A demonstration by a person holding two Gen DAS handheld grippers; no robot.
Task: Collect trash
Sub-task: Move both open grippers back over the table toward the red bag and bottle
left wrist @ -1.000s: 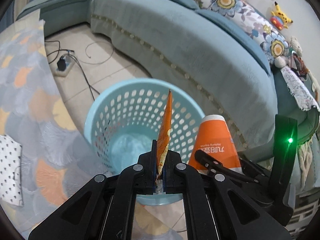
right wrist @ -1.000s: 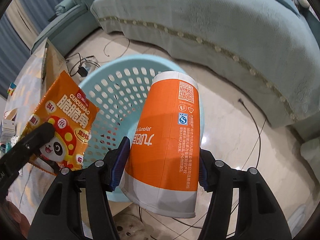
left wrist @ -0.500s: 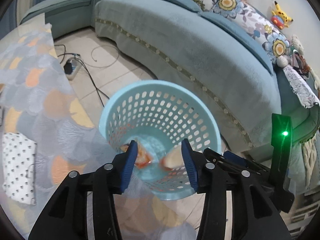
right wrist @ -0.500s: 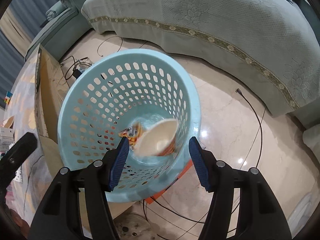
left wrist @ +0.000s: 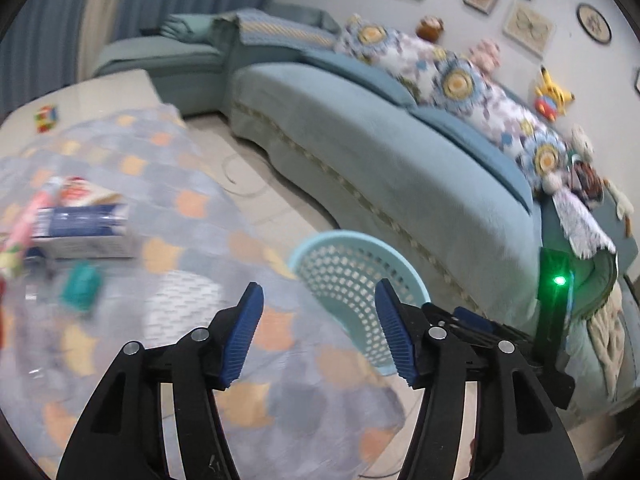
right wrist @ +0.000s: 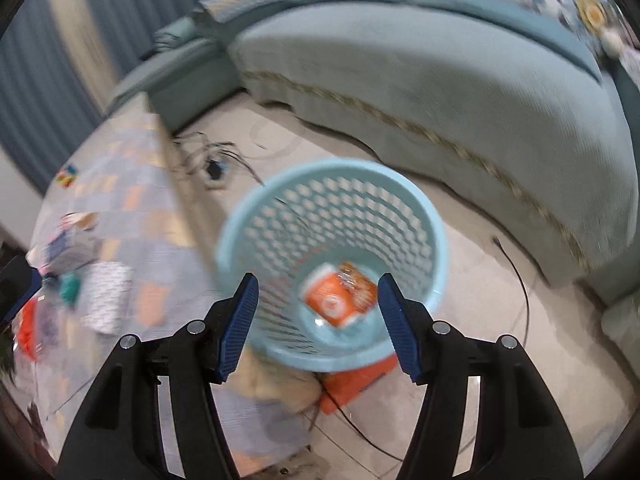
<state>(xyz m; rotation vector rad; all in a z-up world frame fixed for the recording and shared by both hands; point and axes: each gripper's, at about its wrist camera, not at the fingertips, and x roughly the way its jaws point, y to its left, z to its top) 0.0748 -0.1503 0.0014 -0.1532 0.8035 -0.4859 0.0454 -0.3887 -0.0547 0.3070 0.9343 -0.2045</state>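
Now, the teal sofa [left wrist: 400, 152] is curving behind everything. Surface [left wrist: 168, 184] under a patterned cloth is lying to the left, remaining trash on it: blue-white carton [left wrist: 82, 232], long axis running left-right, well left of the left gripper [left wrist: 319, 332], the nearer one. Basket [right wrist: 332, 264] on the floor is holding an orange cup [right wrist: 330, 304] and snack wrapper [right wrist: 360, 284]. Right gripper [right wrist: 318, 326] is hovering above it. Both grippers are gaping wide, holding nothing.

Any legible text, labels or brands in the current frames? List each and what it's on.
None readable.
Orange paper cup in the light-blue perforated plastic basket: print blurred.
Orange snack wrapper beside it: blurred.
Blue-and-white carton on the patterned tablecloth: white lines of print, too blurred to read.
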